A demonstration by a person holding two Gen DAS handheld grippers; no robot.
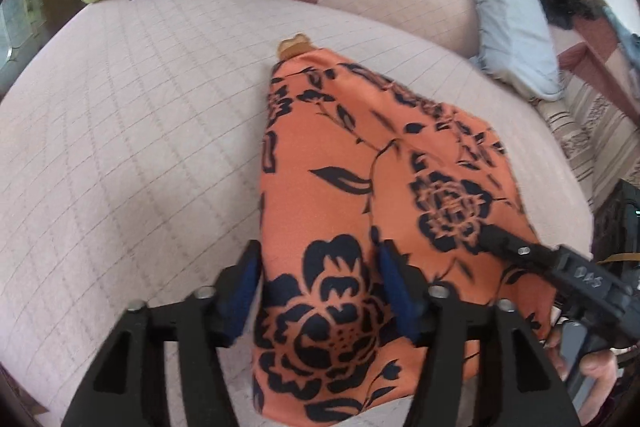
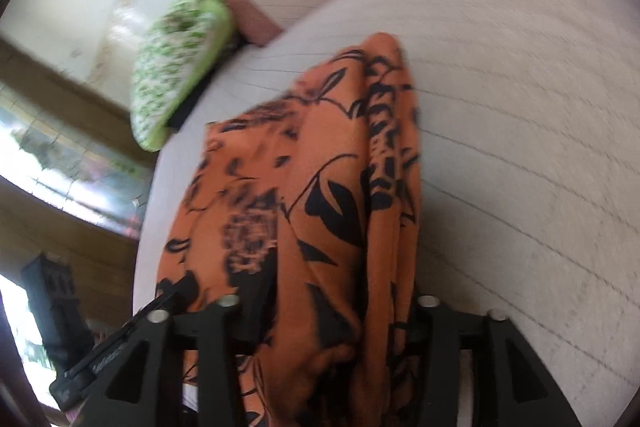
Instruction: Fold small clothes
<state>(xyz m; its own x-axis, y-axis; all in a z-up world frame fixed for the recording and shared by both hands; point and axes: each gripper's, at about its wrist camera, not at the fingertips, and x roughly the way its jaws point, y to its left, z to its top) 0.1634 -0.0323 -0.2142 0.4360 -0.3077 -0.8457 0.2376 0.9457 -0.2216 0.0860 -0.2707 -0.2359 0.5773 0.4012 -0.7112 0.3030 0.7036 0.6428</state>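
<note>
A quilted bed [image 1: 120, 147] carried an orange flowered garment [image 1: 360, 167], folded near its edge. The left gripper [image 1: 318, 291] stood wide astride the cloth's near end; the right gripper [image 2: 332, 323] likewise stood apart around it, gripping nothing.

We see an orange cloth with black flowers [image 2: 320, 187] lying on the pale quilted bed [image 2: 520, 107]. It runs down between the black fingers of our right gripper [image 2: 328, 311], which stand apart. A green and white pillow [image 2: 180, 67] sits far back. Everything looks blurry.
</note>
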